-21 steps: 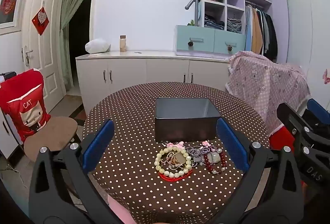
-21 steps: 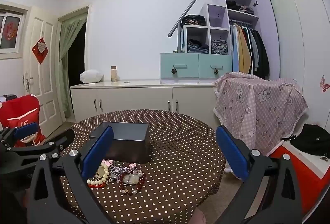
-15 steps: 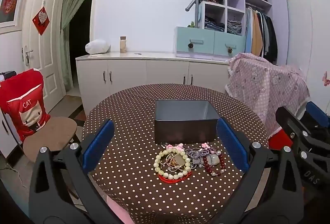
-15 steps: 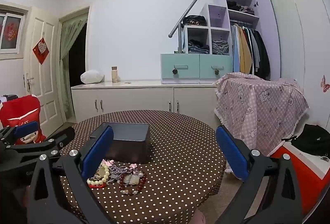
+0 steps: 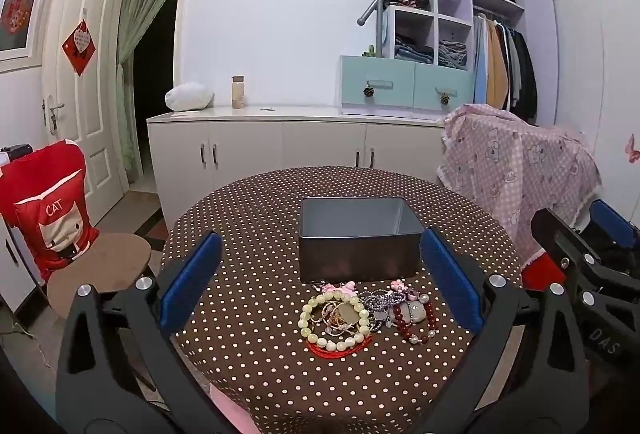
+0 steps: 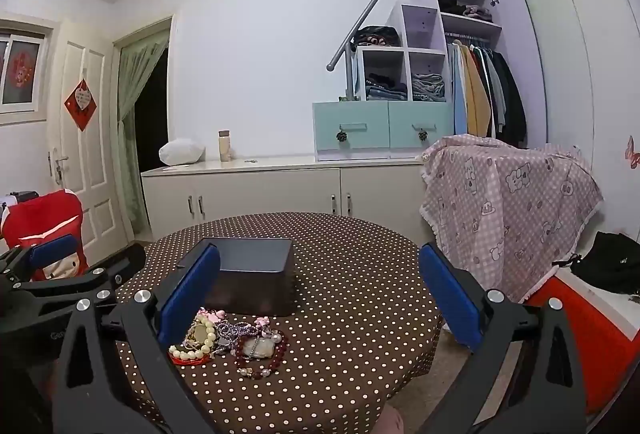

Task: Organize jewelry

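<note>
A heap of jewelry lies on the round brown polka-dot table [image 5: 256, 226]: a cream bead bracelet [image 5: 335, 322] over a red cord, a dark red bead bracelet [image 5: 414, 318], purple beads and pink charms. Behind it stands an open dark box [image 5: 358, 244], empty as far as I see. My left gripper [image 5: 320, 286] is open and empty, held above the table's near edge in front of the heap. My right gripper [image 6: 318, 292] is open and empty, to the right of the heap [image 6: 230, 340] and box [image 6: 250, 278].
A chair with a red cat cushion [image 5: 50, 210] stands left of the table. A chair draped in pink cloth [image 5: 516, 170] stands at the right. White cabinets [image 5: 280, 146] line the far wall. A red box with a black bag [image 6: 608, 266] sits at the far right.
Both grippers have drawn back and up slightly, so the table and jewelry sit a little lower and farther in view. Both stay open and empty.
</note>
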`<state>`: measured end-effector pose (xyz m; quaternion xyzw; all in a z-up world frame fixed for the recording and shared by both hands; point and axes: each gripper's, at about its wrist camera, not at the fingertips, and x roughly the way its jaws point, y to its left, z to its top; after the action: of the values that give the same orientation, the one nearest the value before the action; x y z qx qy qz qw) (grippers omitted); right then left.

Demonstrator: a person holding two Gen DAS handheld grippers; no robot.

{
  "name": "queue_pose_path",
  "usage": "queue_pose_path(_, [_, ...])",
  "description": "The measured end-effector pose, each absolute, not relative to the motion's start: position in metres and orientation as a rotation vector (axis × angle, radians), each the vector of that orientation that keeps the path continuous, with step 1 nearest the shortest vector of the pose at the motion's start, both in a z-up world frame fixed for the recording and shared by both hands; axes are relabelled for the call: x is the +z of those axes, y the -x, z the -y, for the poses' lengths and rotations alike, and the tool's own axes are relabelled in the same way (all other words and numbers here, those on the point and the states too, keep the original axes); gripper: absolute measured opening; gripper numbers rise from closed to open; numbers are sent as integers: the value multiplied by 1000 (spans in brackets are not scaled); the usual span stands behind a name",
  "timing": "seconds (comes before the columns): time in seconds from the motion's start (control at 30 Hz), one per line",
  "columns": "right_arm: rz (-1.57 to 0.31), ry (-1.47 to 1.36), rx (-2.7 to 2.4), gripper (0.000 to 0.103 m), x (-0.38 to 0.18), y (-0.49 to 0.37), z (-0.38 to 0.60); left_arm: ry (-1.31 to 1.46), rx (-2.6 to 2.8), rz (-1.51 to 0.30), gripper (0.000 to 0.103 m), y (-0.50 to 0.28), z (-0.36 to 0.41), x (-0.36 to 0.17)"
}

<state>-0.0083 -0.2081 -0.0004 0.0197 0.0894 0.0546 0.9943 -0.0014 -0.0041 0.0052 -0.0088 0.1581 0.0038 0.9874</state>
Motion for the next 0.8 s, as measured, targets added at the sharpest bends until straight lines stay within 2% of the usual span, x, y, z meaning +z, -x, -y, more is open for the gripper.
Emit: queue_pose_path(0.8, [-189,-55,125,95,-3,7,214,18,11,-332,97,3,7,-1])
